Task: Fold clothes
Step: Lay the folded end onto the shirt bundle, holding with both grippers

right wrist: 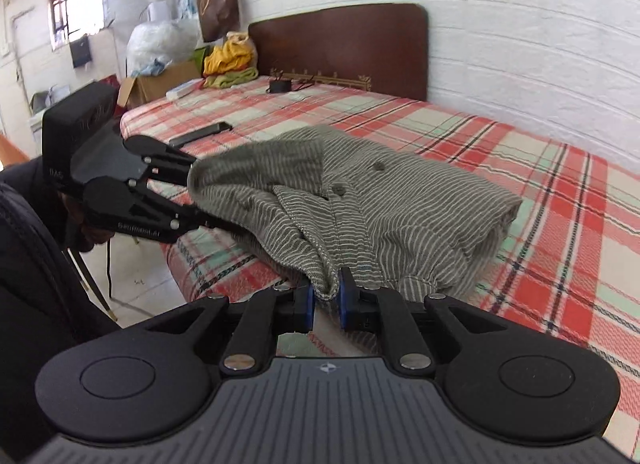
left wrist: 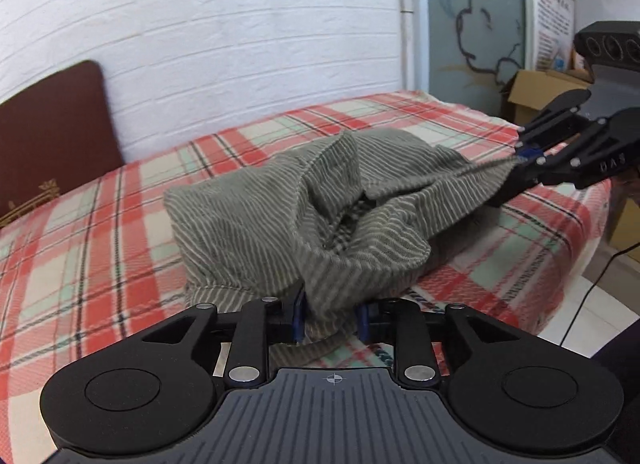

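Grey striped shirt [left wrist: 280,200] bunched on the plaid bedsheet [left wrist: 80,256], lifted at two edges.
Pinched at one hem by the left gripper [left wrist: 332,314], at another edge by the right gripper [right wrist: 326,298]; buttons facing up, brown headboard [right wrist: 340,44] and white brick wall [right wrist: 520,24] behind.

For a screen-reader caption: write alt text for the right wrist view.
The right tool pinches an edge of a grey striped buttoned garment lying bunched on a bed with a red plaid bedsheet. At left, the left tool grips another part of the garment. A dark wooden headboard stands against a white brick wall.
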Tool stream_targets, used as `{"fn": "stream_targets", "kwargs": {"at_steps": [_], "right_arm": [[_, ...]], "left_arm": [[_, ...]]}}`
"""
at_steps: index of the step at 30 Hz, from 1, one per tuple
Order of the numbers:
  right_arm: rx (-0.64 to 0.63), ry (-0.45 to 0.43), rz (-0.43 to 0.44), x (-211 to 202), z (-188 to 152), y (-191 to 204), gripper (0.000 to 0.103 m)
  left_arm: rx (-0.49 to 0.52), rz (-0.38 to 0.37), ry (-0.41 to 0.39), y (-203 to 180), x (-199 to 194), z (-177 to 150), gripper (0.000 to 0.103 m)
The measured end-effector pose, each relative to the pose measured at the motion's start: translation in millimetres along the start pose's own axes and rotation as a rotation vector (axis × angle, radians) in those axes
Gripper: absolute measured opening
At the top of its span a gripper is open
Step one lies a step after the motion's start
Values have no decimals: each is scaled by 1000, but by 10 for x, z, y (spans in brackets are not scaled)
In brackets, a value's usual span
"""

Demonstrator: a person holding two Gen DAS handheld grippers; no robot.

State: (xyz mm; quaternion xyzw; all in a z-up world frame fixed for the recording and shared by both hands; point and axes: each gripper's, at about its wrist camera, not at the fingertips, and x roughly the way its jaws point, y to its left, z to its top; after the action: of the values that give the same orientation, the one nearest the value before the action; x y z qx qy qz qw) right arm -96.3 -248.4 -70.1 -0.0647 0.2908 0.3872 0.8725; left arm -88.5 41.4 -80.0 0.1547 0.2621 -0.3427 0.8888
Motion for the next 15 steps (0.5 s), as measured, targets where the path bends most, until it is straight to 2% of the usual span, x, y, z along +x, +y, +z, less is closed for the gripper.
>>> {"fn": "stream_targets", "kwargs": {"at_steps": [4,7,10,12,15], "right_arm": [[18,38,5,33,-74,-40,14],[25,66,13,50,-144,-34,17],[33,88,23,-23,-177,-27,28],[32,112,20,-94,-194,-19,50],[34,115,8,-228,-207,-40,50]], "left_arm": [[-49,-28,21,78,-27,-94,45],[-130,-41,17,194,-142,-151,54],[-258,-20,-12,404,-260,-144,60],[-343,-7,-31,544,-339,-139,61],[-471,14,-60,754,-456,-132,64]]}}
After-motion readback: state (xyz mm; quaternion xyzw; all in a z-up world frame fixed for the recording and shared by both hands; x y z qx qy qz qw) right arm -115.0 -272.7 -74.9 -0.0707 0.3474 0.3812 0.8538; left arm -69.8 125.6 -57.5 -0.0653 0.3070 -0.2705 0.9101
